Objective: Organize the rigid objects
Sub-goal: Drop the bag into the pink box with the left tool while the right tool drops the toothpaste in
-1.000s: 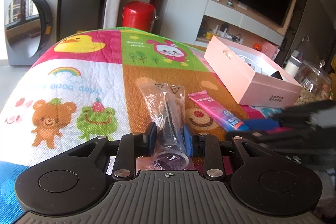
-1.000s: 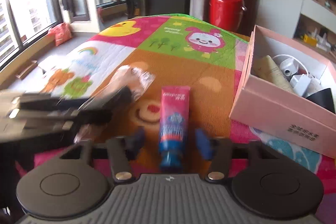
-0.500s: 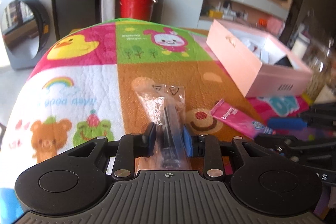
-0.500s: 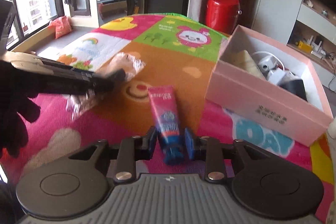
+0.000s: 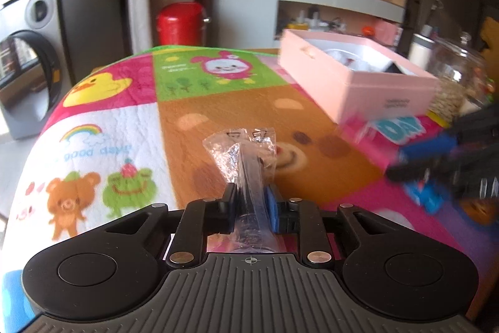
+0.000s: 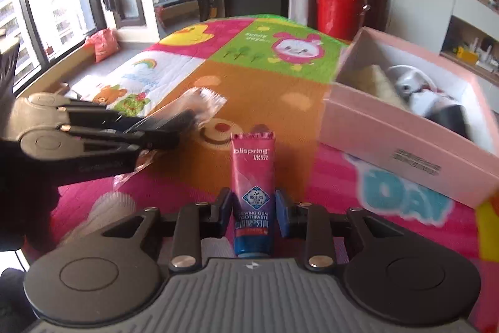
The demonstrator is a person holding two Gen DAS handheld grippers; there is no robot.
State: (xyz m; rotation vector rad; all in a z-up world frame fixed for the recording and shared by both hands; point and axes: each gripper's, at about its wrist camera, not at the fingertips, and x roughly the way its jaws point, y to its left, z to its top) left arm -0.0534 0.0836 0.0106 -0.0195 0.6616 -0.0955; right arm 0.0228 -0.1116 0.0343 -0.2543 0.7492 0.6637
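Two tongs clamped: left (image 5: 252,203) on plastic-wrapped item (image 5: 249,177), right (image 6: 253,209) on toothpaste (image 6: 253,192)

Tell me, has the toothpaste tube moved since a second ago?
Yes. The tube, in the right gripper, has come up off the mat and nearer the pink box.

The left gripper (image 5: 252,208) points forward and downward, its fingers (image 5: 229,209) having just closed further until they pinch a clear plastic-wrapped item (image 5: 249,177) tightly between them. The right gripper (image 6: 253,208) also points forward and downward, its fingers (image 6: 282,214) clamped on the lower end of a toothpaste tube (image 6: 254,177). A dark-gloved hand (image 6: 21,195) carries the left gripper, seen from the right wrist.
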